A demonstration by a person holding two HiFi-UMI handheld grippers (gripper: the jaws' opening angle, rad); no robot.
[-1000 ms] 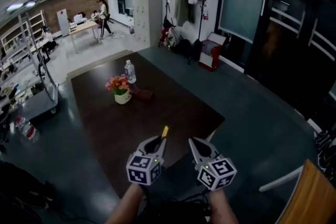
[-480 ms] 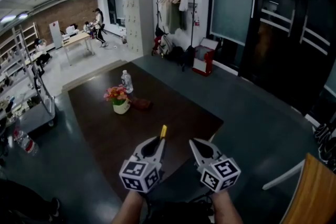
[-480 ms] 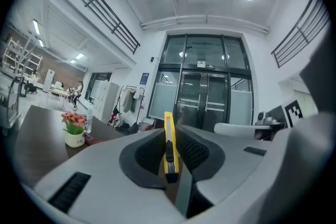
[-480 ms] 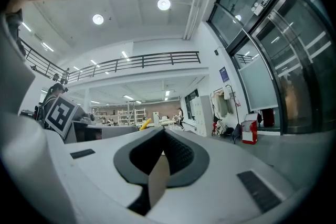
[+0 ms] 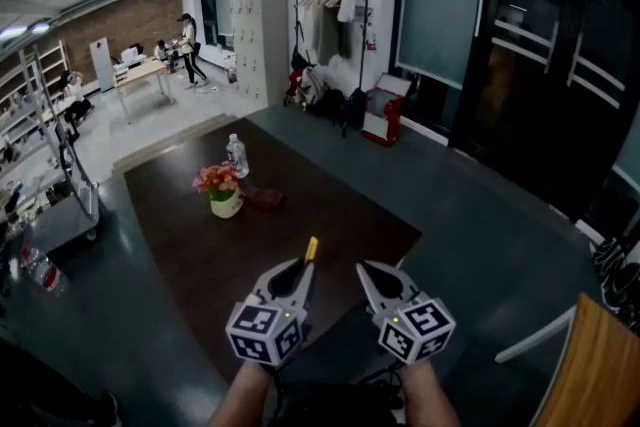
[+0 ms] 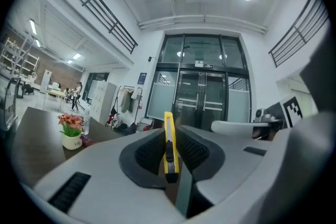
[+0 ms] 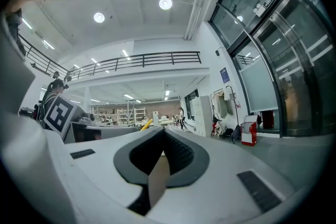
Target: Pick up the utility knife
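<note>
utility knife [image 6: 169, 136] held over the tabletop [image 5: 330, 210]
left hand-held gripper [image 5: 299, 272] clamps it between its pads; right hand-held gripper [image 7: 161, 136] is closed, empty.

The right gripper [image 7: 164, 135] holds its jaws closed together with nothing between; left of it shows the yellow utility knife [image 7: 146, 123].

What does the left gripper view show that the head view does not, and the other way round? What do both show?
Only the left gripper view: the ribbed pads of the left gripper pressing on both sides of the utility knife, and the knife's black slider.
Only the head view: the person's forearms and the left gripper's marker cube.
Both: the yellow knife, the flower pot and the dark table.
</note>
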